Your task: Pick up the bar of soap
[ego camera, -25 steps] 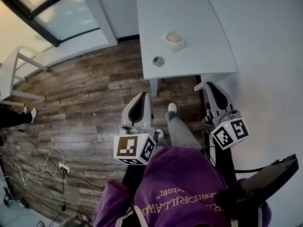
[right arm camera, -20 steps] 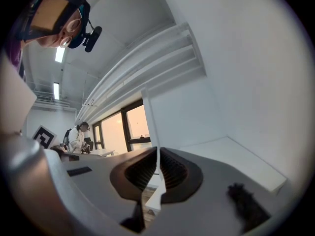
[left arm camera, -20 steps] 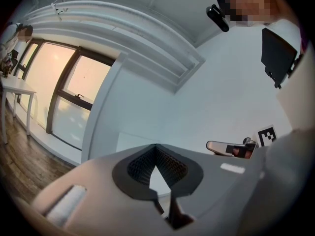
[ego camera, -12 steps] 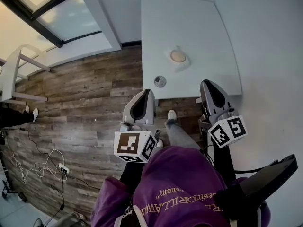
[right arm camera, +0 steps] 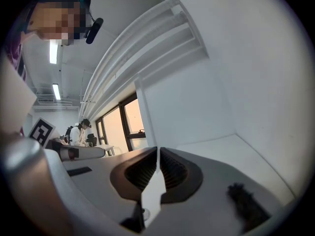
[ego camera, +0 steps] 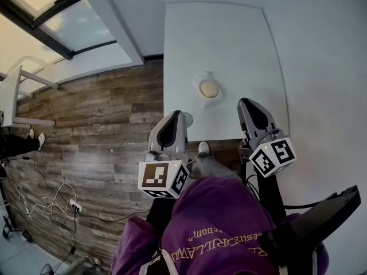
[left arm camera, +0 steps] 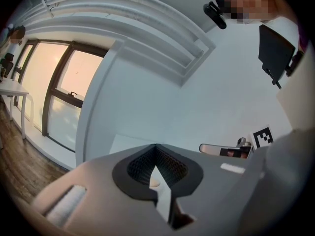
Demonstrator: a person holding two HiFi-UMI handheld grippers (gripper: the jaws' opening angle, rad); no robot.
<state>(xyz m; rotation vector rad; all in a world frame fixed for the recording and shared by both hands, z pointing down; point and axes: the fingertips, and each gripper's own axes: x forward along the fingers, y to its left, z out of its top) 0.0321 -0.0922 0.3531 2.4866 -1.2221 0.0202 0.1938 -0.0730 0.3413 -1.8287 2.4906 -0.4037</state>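
Observation:
The bar of soap (ego camera: 209, 89), pale beige and oval, lies in a white dish (ego camera: 199, 80) near the front middle of the white table (ego camera: 229, 39). My left gripper (ego camera: 175, 114) hangs at the table's front edge, left of and nearer than the soap, jaws shut and empty. My right gripper (ego camera: 248, 103) is over the table's front right part, to the right of the soap, and is also shut with nothing in it. In the left gripper view the jaws (left arm camera: 156, 146) meet at the tip. In the right gripper view the jaws (right arm camera: 157, 149) do the same.
A small round grey object (ego camera: 188, 118) sits on the table's front left, half hidden by my left gripper. Wooden floor (ego camera: 92, 125) lies to the left, with cables (ego camera: 51, 202) and a window (ego camera: 69, 22). A white wall (ego camera: 327, 67) borders the table's right side.
The table and soap have drawn nearer in the head view. Both grippers, earlier over the floor short of the table, now reach its front edge. Jaws stayed shut.

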